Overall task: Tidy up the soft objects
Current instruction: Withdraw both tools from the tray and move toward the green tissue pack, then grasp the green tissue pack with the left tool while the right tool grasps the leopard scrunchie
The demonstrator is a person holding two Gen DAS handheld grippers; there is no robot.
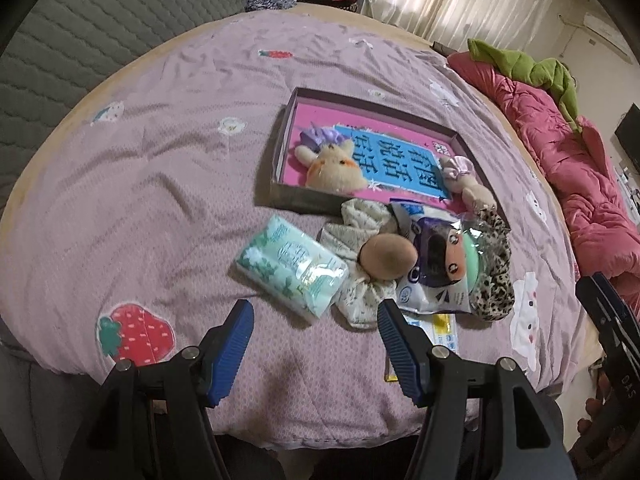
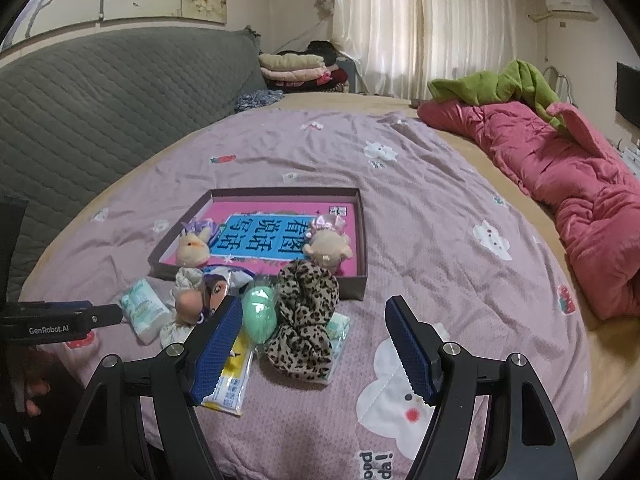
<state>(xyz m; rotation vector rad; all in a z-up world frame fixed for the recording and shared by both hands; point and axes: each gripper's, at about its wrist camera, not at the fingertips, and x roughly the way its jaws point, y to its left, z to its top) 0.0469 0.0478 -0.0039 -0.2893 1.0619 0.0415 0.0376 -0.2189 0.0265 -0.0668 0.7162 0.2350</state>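
Both the left claw (image 1: 316,320) and right claw (image 2: 314,320) are held wide and empty above the bed (image 2: 460,208). Soft items are piled just ahead: tissue pack (image 1: 288,266), scrunchie (image 2: 304,320). Two plush toys (image 2: 194,246) are seated in the box (image 2: 352,284).

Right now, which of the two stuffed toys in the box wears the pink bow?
The toy with the pink bow lies at the box's right end; the other toy, at the left end, wears purple.
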